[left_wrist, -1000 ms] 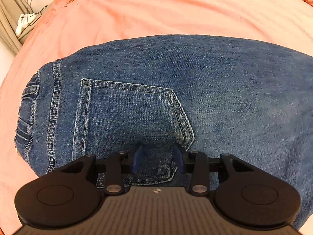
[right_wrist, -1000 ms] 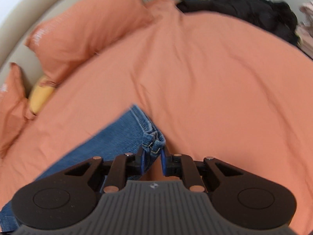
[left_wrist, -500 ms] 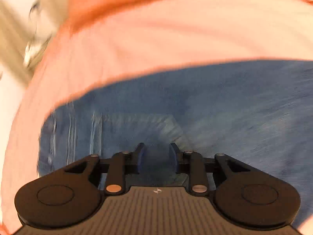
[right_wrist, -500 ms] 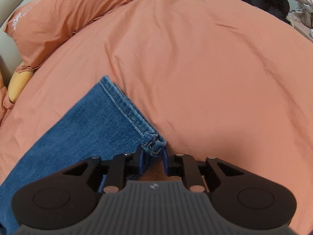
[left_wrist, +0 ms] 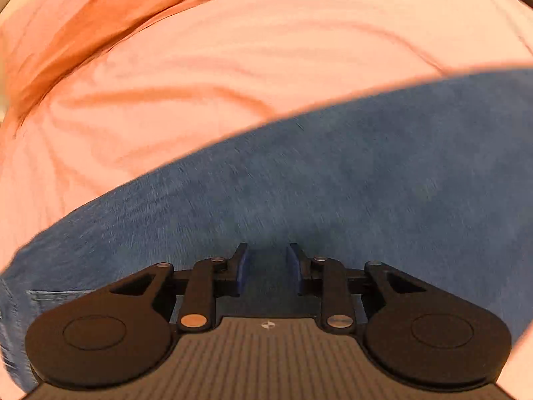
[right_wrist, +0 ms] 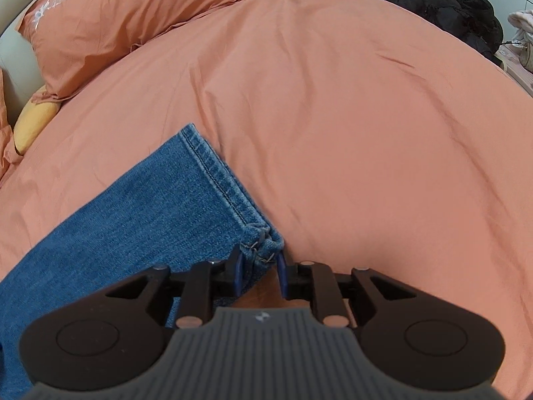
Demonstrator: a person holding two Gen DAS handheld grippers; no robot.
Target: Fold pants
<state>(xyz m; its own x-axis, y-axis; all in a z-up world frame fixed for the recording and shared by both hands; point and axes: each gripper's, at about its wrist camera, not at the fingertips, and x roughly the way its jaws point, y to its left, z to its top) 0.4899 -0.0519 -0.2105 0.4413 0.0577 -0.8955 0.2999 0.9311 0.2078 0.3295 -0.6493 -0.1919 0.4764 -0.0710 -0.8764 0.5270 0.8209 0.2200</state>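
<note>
My right tongs (right_wrist: 259,271) pinch the bunched hem corner of the jeans (right_wrist: 140,213) spread flat on the orange bed (right_wrist: 349,140), ready for lifting into a fold, while my left tongs (left_wrist: 267,268), spread and just narrowed, hover empty over the denim.

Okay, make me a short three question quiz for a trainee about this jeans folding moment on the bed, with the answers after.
1. True or false: the right gripper pinches the hem corner of the jeans.
2. Which lies at the head of the orange bedsheet? A pillow; B laptop; C tray.
3. Fill in: the left gripper is ____, hovering over blue denim.

Key: 1 true; 2 A; 3 open.
</note>
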